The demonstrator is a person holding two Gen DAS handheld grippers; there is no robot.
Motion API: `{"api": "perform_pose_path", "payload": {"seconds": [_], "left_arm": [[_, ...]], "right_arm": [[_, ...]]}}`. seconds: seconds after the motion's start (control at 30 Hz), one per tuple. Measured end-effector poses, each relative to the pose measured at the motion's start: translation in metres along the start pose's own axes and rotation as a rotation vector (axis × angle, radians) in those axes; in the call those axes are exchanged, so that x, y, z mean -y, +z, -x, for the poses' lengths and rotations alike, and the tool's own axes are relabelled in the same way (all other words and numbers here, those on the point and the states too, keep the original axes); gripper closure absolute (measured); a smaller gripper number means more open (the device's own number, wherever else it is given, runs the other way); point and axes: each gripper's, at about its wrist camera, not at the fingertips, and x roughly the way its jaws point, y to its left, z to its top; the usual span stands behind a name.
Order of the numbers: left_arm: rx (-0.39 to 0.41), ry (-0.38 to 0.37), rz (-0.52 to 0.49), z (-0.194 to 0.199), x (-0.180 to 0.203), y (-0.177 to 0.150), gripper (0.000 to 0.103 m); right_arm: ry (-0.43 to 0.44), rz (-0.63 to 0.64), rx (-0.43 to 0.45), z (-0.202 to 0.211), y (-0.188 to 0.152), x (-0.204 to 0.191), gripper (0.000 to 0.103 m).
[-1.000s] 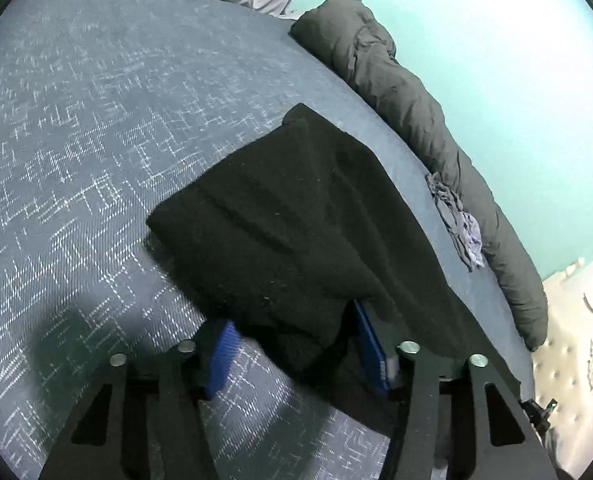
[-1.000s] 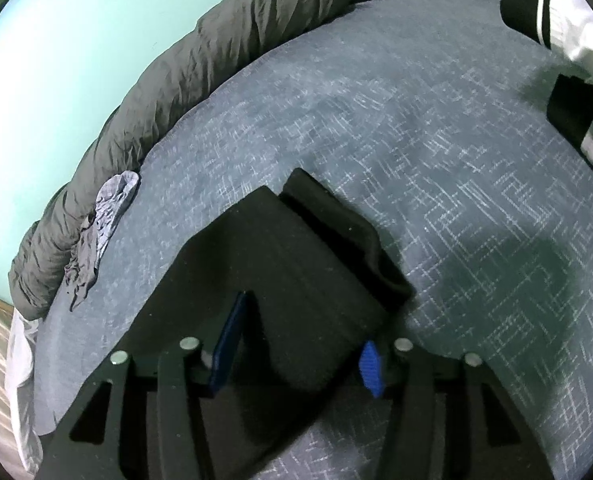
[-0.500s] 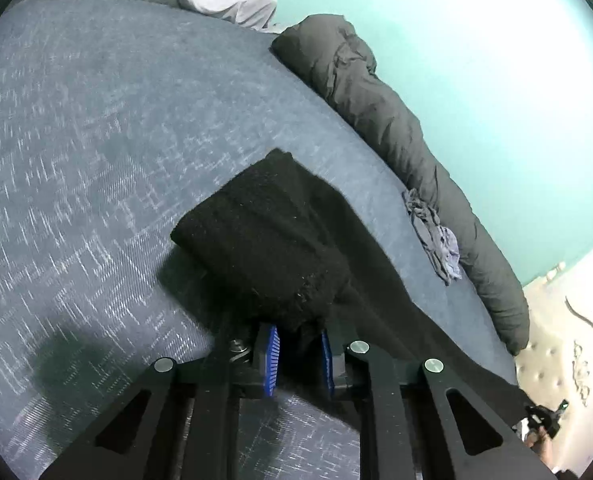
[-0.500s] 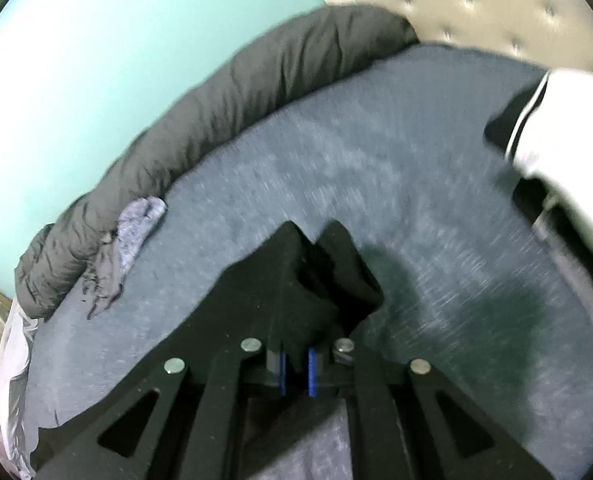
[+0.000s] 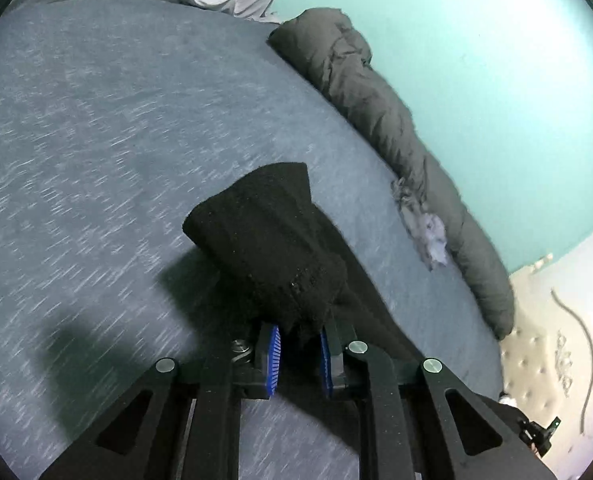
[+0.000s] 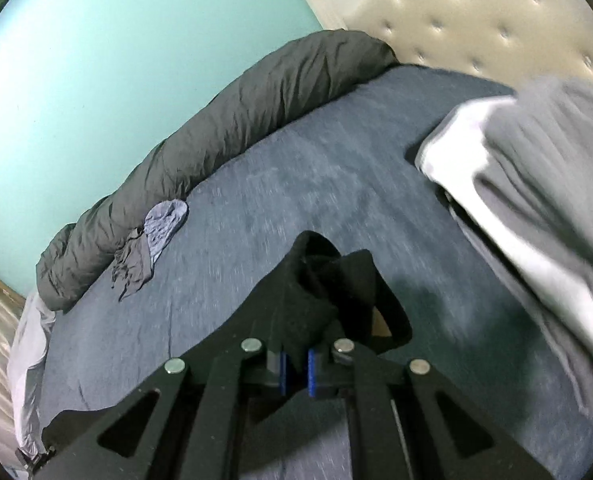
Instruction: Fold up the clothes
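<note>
A: Left gripper (image 5: 298, 354) status?
B: Blue pads narrow, clamped on a bunched edge of the black garment (image 5: 272, 248); cloth raised above the blue bedsheet (image 5: 96, 140).
A: Right gripper (image 6: 296, 372)?
B: Pads nearly together, pinching the same black garment (image 6: 312, 304); grey duvet roll (image 6: 236, 120) lies along the far edge.

The left gripper (image 5: 298, 354) is a matte black frame of angular struts with triangular cut-outs, joined by round silver screw heads. Its fingers (image 5: 273, 354) carry ribbed bright blue pads on black blocks. The right gripper (image 6: 295, 374) has the same black linkage, silver pivot screws and blue-faced fingers (image 6: 283, 374), with a thin grey cable along its right strut.
</note>
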Motion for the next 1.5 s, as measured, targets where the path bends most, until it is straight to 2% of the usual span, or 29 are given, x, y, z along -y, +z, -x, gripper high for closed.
{"api": "perform_pose_path", "payload": {"seconds": [0.13,0.2,0.3,0.43,0.5,0.57,0.6,0.63,0.8,1.0,1.17,1.37,1.4,1.47,1.5], "left_arm": [[-0.055,0.066,-0.011,-0.004,-0.016,-0.022,0.084],[-0.055,0.097,-0.025,-0.002,-0.018,-0.03,0.08],[-0.026,0.144,-0.063,0.009,-0.009,-0.035,0.077],[0.073,0.173,-0.086,0.038,0.009,-0.045,0.076],[0.122,0.168,-0.082,0.048,0.019,-0.052,0.076],[0.136,0.156,-0.116,0.05,0.033,-0.058,0.076],[0.139,0.151,-0.143,0.05,0.039,-0.061,0.076],[0.143,0.146,-0.169,0.05,0.046,-0.065,0.076],[0.104,0.138,-0.218,0.032,0.057,-0.074,0.076],[0.037,0.123,-0.268,0.004,0.072,-0.086,0.076],[0.01,0.125,-0.323,-0.011,0.086,-0.095,0.076],[-0.004,0.132,-0.368,-0.019,0.095,-0.1,0.076],[-0.005,0.132,-0.369,-0.02,0.095,-0.1,0.076],[-0.007,0.132,-0.371,-0.021,0.096,-0.101,0.076],[-0.009,0.132,-0.372,-0.021,0.096,-0.101,0.076]], "right_arm": [[-0.023,-0.032,-0.085,-0.012,-0.048,0.03,0.096],[-0.05,-0.056,-0.13,-0.02,-0.067,0.047,0.095],[-0.028,-0.134,-0.183,-0.029,-0.085,0.074,0.091],[-0.029,-0.151,-0.183,-0.025,-0.094,0.09,0.073],[-0.023,-0.154,-0.192,-0.024,-0.098,0.095,0.071],[-0.033,-0.155,-0.185,-0.022,-0.098,0.101,0.065],[-0.05,-0.152,-0.176,-0.02,-0.098,0.104,0.053],[-0.067,-0.153,-0.16,-0.016,-0.096,0.108,0.05],[-0.049,-0.076,-0.083,-0.003,-0.082,0.109,0.049],[-0.05,-0.031,-0.188,-0.041,-0.065,0.101,0.047],[-0.044,-0.008,-0.189,-0.064,-0.056,0.094,0.047],[-0.076,0.1,-0.226,-0.083,-0.058,0.082,0.047],[-0.083,0.113,-0.225,-0.084,-0.06,0.081,0.047],[-0.088,0.113,-0.217,-0.085,-0.062,0.084,0.056],[-0.089,0.116,-0.208,-0.082,-0.063,0.086,0.064]]}}
